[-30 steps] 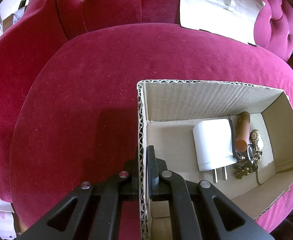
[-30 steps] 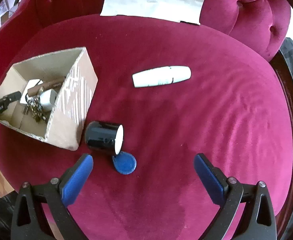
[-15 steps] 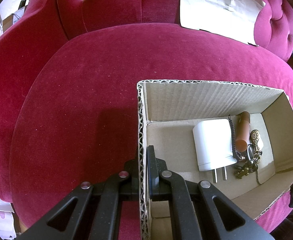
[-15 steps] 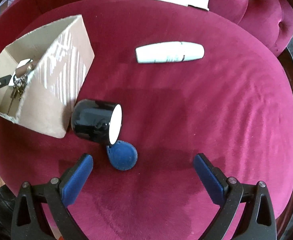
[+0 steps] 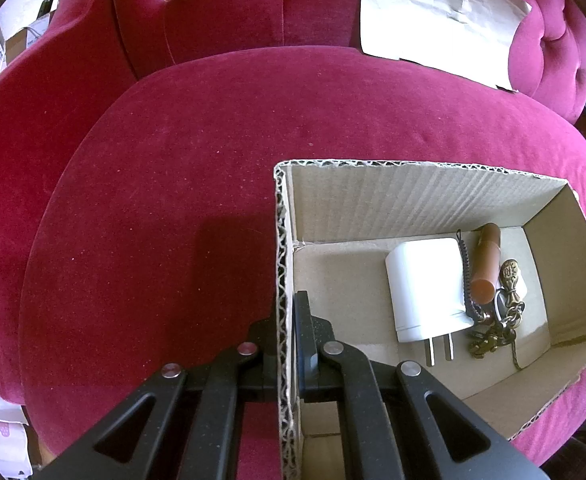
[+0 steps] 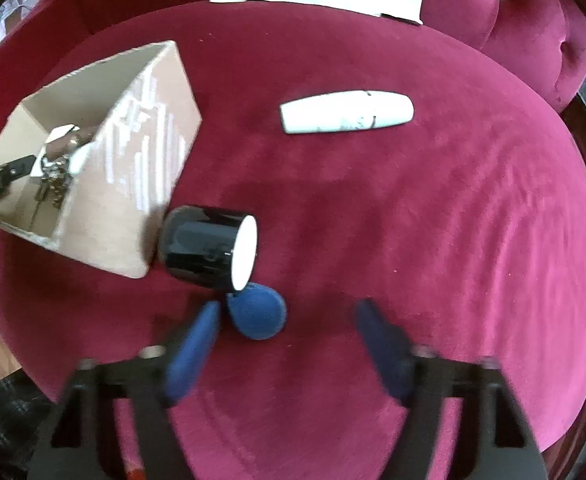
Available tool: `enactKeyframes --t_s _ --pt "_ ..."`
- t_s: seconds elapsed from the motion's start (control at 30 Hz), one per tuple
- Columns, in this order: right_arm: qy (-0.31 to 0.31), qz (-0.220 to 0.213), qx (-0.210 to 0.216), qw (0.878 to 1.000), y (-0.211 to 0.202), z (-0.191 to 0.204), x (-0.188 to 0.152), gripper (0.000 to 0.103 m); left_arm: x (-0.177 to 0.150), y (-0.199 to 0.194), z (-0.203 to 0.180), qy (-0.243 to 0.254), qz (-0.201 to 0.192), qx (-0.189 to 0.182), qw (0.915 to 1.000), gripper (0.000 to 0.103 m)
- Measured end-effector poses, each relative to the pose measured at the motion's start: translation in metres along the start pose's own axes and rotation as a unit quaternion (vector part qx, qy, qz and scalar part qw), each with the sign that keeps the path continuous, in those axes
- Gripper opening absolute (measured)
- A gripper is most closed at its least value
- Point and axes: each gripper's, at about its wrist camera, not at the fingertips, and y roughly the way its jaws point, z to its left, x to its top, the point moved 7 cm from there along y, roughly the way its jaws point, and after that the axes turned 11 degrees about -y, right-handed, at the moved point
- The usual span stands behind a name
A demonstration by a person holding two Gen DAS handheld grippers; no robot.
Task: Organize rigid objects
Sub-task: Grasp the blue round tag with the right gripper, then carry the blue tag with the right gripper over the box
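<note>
Partway through, by my reading. The cardboard box [image 5: 433,208] sits on the red velvet seat cushion [image 5: 181,208] and fills the lower right of the left wrist view; it already holds a white plug adapter [image 5: 427,288], a brown tube [image 5: 487,264] and a bunch of brass-coloured keys on a cord [image 5: 497,320], all lying together toward the right of the box floor. Three things are left out on the cushion in the right wrist view: a black mug [image 6: 209,248] on its side at centre, its base against the box's outer corner and its white mouth facing right; a blue disc-shaped tag [image 6: 259,312] just below the mug's rim, touching or nearly so; and a white tapered bottle [image 6: 347,112] lying flat in the upper right, well apart from the rest. My left gripper [image 5: 287,320] comes up from the bottom edge, angled steeply down, its jaws pressed together on the box's near-left wall, one finger outside and one inside, steadying it. My right gripper [image 6: 289,320] points steeply down over the lower centre of its frame, motion-blurred, its jaws closing; the blue tag lies between them, close to the left-hand pad [image 6: 197,340], with a clear gap to the other, so I judge nothing is pinched yet. The tag looks to be the next item in.
</note>
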Motion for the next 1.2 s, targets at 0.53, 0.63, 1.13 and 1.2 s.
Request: enactKeyframes --t_s 0.53,0.63,1.13,1.2 --pt "0.008 0.005 -0.021 1.0 -0.018 0.005 0.007 0.029 0.001 0.0 -0.001 -0.001 0.0 0.001 1.0 0.003" --pt "0.012 0.003 -0.025 1.0 -0.022 0.003 0.009 0.029 0.001 0.0 -0.001 -0.001 0.0 0.001 1.0 0.003" --pt "0.029 -0.024 -0.041 0.998 -0.055 -0.019 0.025 0.029 0.001 0.0 -0.002 -0.001 0.0 0.0 1.0 0.003" --pt "0.028 -0.031 -0.044 0.998 -0.061 -0.02 0.03 0.029 0.001 0.0 -0.002 -0.001 0.0 0.0 1.0 0.003"
